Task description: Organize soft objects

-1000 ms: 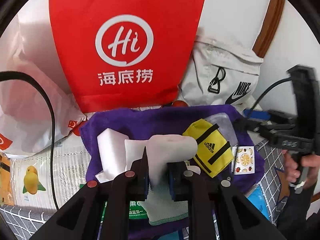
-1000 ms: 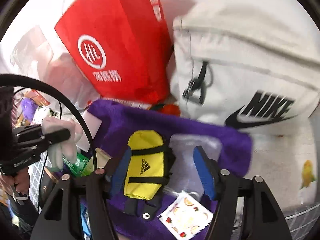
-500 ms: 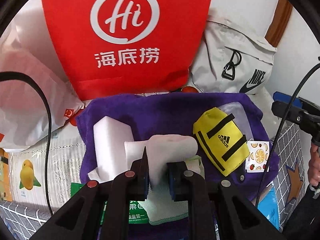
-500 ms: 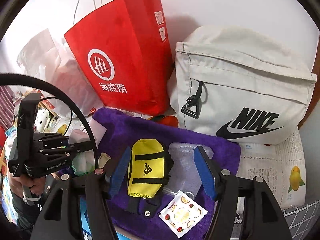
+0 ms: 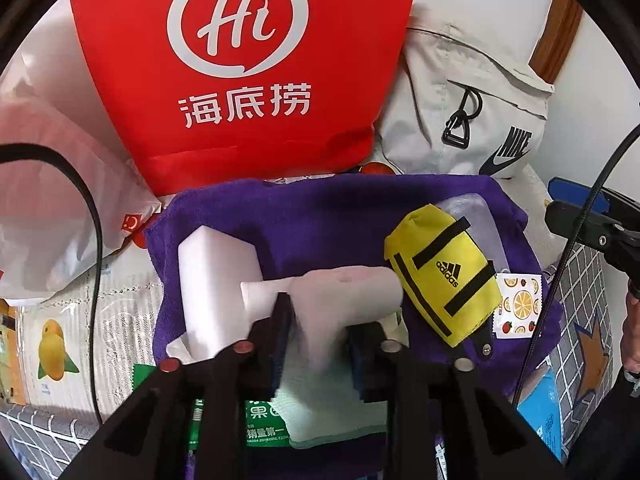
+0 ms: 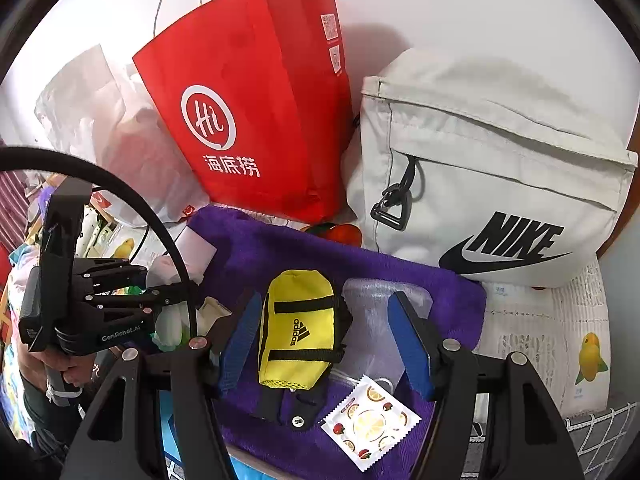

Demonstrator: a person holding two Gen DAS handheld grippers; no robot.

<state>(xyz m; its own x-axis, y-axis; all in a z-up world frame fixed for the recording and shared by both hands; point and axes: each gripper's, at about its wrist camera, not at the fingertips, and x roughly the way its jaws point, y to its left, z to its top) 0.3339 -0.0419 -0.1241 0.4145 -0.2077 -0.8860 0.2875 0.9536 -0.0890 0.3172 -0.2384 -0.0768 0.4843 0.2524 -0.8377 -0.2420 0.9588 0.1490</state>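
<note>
My left gripper (image 5: 320,320) is shut on a pale pink rolled cloth (image 5: 344,288) and holds it above a purple towel (image 5: 320,216). A white sponge block (image 5: 212,276) lies on the towel just left of it. A yellow Adidas pouch (image 5: 440,272) lies on the towel's right part. My right gripper (image 6: 324,332) is open with its blue pads either side of the yellow pouch (image 6: 296,324), above it. The left gripper with the cloth also shows in the right wrist view (image 6: 160,288).
A red paper bag (image 5: 240,64) and a grey Nike bag (image 6: 492,184) stand behind the towel. A white plastic bag (image 5: 48,216) lies at the left. A fruit-print packet (image 6: 368,420) and a clear pouch (image 6: 372,320) lie beside the yellow pouch.
My left gripper has moved forward toward the towel with the cloth still held. My right gripper has pulled back and stays open over the yellow pouch.
</note>
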